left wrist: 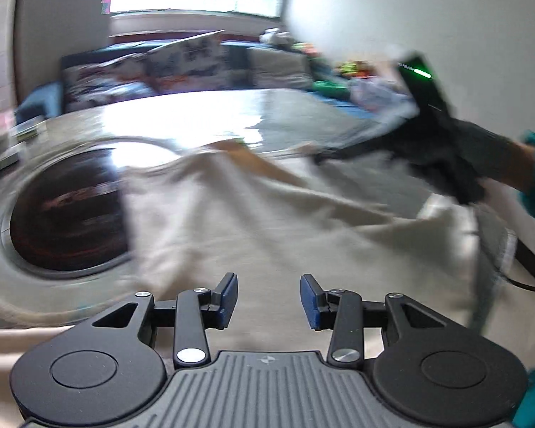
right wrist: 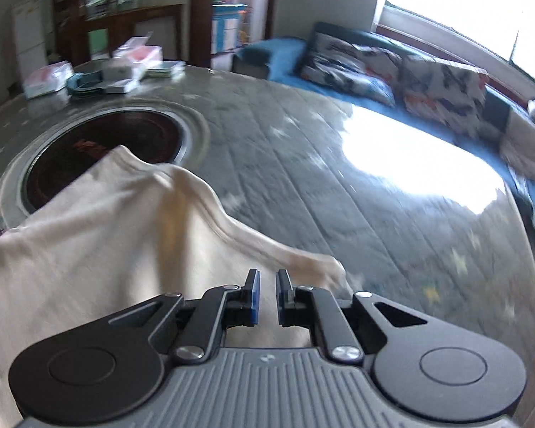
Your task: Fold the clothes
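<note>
A round counter (left wrist: 203,114) with a glossy, reflective top over a quilted grey pattern is seen in both wrist views, and everything below is placed against the dark circular inset (left wrist: 67,214) sunk into it, which is ringed by a smooth pale metallic band.

In the left wrist view the inset lies at the left, and a cream garment (left wrist: 267,221) of soft, matte knit is spread just to its right, one edge draped over the inset's rim. The cloth is creased in long diagonal folds running up to the right. The left tongs (left wrist: 268,301) are held above the cloth on the near side of the inset, their blue-padded fingers (left wrist: 230,297) set well apart — released, nothing between them. Far to the right of the inset, a gloved hand (left wrist: 442,164) grips the other device; the picture there is smeared by motion blur.

In the right wrist view the inset (right wrist: 100,157) sits at the upper left, with the garment (right wrist: 100,249) overlapping its near edge and drawn into a taut, tapering ridge toward the right tongs (right wrist: 267,297). These are nearly closed, only a narrow gap between the blue pads (right wrist: 255,297); whether the cloth is pinched there cannot be told. Beyond the inset, flat boxes and packets (right wrist: 125,67) are stacked on the counter. To the right of it, patterned cushions (right wrist: 442,89) rest on a blue sofa (right wrist: 285,53) — soft, blocky shapes below a bright window (right wrist: 453,3).
</note>
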`<state>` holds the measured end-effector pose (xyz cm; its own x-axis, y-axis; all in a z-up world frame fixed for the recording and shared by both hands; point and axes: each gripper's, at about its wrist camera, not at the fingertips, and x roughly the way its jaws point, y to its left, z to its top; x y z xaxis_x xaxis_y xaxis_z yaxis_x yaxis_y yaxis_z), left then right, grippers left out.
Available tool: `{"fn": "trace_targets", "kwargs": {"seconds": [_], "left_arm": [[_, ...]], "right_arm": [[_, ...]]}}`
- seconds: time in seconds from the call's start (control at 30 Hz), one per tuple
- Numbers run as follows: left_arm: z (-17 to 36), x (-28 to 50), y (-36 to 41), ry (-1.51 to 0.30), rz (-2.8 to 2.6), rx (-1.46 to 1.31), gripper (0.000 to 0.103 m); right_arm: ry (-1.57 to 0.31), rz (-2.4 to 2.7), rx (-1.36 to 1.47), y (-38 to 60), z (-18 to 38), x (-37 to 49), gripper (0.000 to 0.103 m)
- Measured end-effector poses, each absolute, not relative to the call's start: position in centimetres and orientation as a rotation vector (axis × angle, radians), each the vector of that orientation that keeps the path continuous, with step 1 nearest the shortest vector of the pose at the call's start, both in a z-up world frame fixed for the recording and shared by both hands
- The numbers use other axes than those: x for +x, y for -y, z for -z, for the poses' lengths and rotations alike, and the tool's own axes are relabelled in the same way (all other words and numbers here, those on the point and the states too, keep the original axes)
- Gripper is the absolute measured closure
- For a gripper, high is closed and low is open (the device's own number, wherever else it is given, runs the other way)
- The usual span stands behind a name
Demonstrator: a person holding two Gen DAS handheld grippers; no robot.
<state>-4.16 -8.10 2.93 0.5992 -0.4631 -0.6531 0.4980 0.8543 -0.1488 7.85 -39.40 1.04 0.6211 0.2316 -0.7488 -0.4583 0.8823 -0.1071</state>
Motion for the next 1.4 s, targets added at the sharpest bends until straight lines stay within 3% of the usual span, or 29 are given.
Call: {"fn": "trace_targets", "kwargs": {"seconds": [0.33,0.6,0.77,1.4], "left_arm": [[-2.8,-4.4,4.9,-0.753,0.425,0.034,0.061],[-2.6,-4.4,5.2,-0.761,0.419,0.045,0.061],[-2.9,-4.7,4.9,-0.764,0.438,0.036,0.06],[-4.6,-0.7,6.6,-0.737,0.397,0.07,0.057]], "right_arm": [[-0.749,-0.241,-0.345,40.3,-0.9,8.2,0.095],[-0.769,-0.426,-0.265,37.4,-0.2,9.1,0.085],[-0.772,-0.365,-0.21,38.5,-1.0,10.8,0.085],[-0.833,-0.558,-0.327,40.7,-1.5,-6.1,0.082]]}}
